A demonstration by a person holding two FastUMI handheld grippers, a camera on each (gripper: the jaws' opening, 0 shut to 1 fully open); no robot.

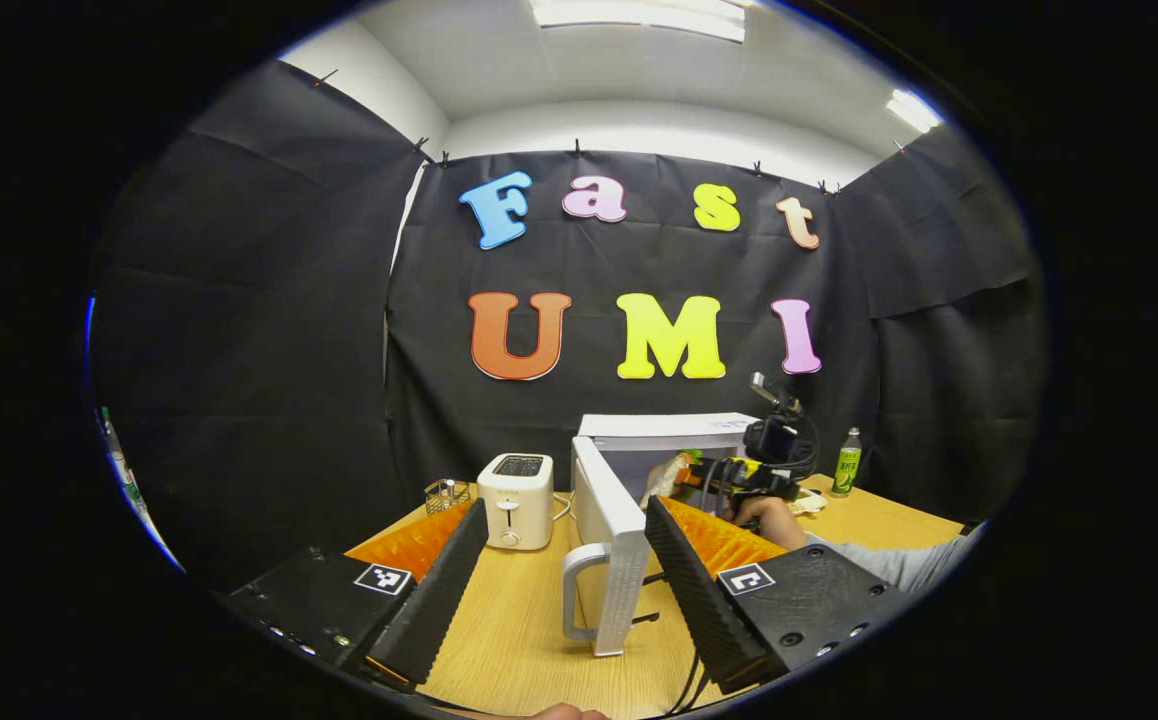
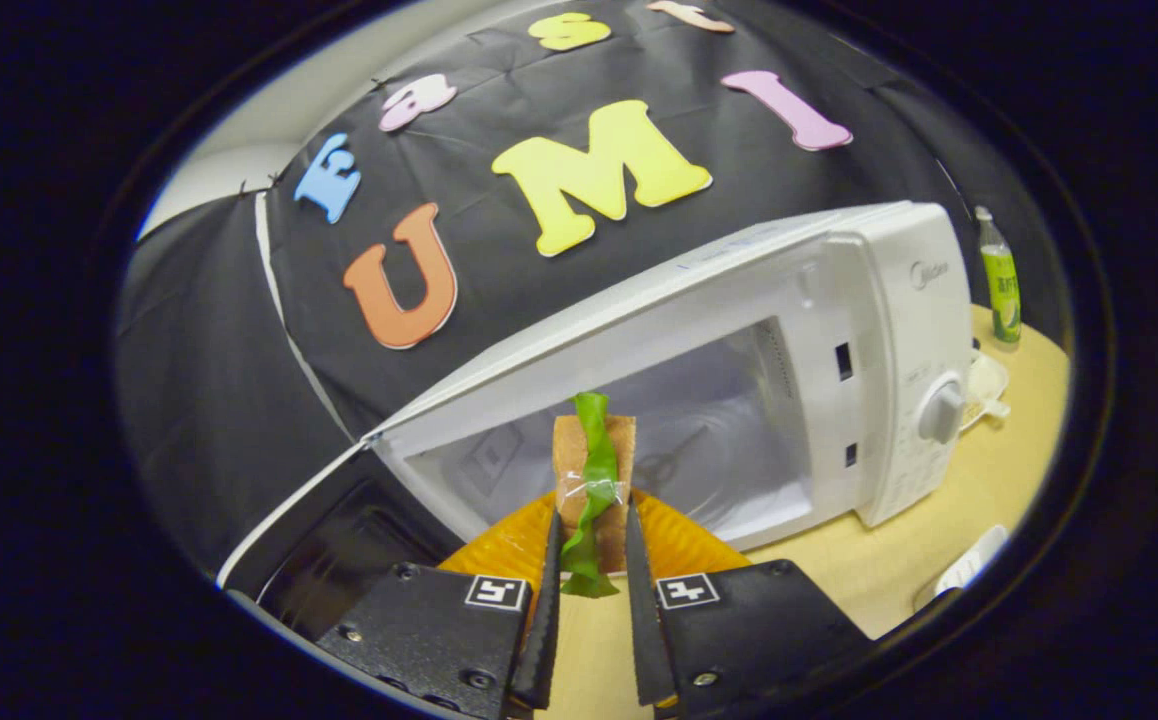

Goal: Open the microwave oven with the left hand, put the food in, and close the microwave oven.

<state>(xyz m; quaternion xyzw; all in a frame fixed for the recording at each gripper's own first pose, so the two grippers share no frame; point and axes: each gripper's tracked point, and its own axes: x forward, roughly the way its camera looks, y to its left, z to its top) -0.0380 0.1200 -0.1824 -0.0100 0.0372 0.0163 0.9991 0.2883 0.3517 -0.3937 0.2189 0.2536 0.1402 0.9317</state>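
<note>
Right gripper view puts the microwave oven (image 2: 739,380) straight ahead of you, its cavity (image 2: 699,440) open and tilted across the picture, the control panel with its knob (image 2: 939,410) at the right end. The door (image 1: 604,530) stands swung out toward you in the left gripper view, edge-on, handle (image 1: 579,590) facing the left gripper (image 1: 567,580), whose fingers are spread wide apart on either side of it, touching nothing. You hold the food, a sandwich (image 2: 594,480) with a green leaf down its middle, in the right gripper (image 2: 591,590), both fingers pressed on its lower end. Its long axis runs forward along your fingers, pointing into the opening.

The cavity lies directly beyond the sandwich's far end, so your right hand is the one placed for the insert; judging from this, a straight push forward should carry it in. Your left is nearer the door and well placed for closing afterwards. A toaster (image 1: 516,500) sits left of the door, a green bottle (image 1: 847,463) to the right of the oven.
</note>
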